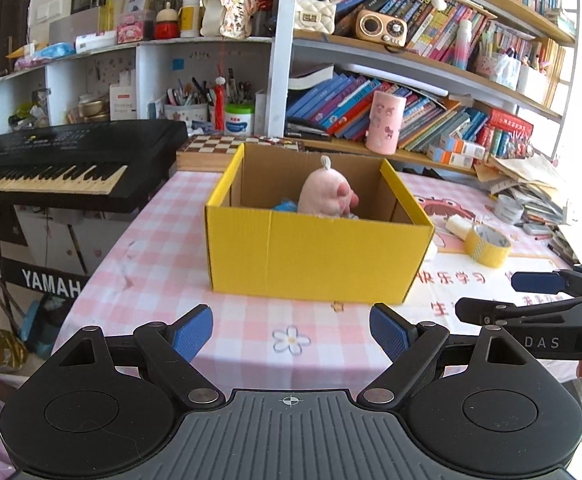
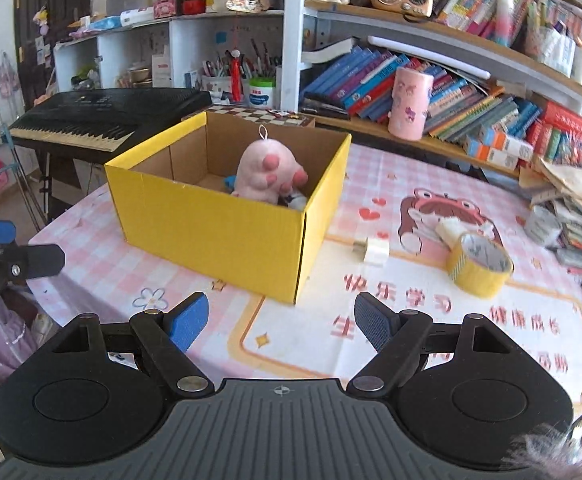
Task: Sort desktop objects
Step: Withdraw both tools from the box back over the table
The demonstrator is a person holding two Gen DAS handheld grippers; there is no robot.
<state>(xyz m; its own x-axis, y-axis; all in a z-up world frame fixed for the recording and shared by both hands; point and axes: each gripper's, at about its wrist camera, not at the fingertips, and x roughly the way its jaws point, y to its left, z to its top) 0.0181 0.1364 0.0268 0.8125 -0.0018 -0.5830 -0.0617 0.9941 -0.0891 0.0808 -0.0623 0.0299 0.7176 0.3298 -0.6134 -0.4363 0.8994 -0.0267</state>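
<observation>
Both claws wide, empty | tape roll (image 2: 480,263) ahead-right of right claw (image 2: 279,326) | approach low, straddle its wall; yellow box (image 2: 211,232) ahead-left

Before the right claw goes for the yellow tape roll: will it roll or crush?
The tape roll lies tilted with one edge propped on a white block, so a nudge may tip or roll it. Its hollow ring looks stiff and probably light.

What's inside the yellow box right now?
The yellow box holds a pink paw plush standing above the rim, with something blue beside it. The front wall and the plush hide the rest of the floor.
</observation>
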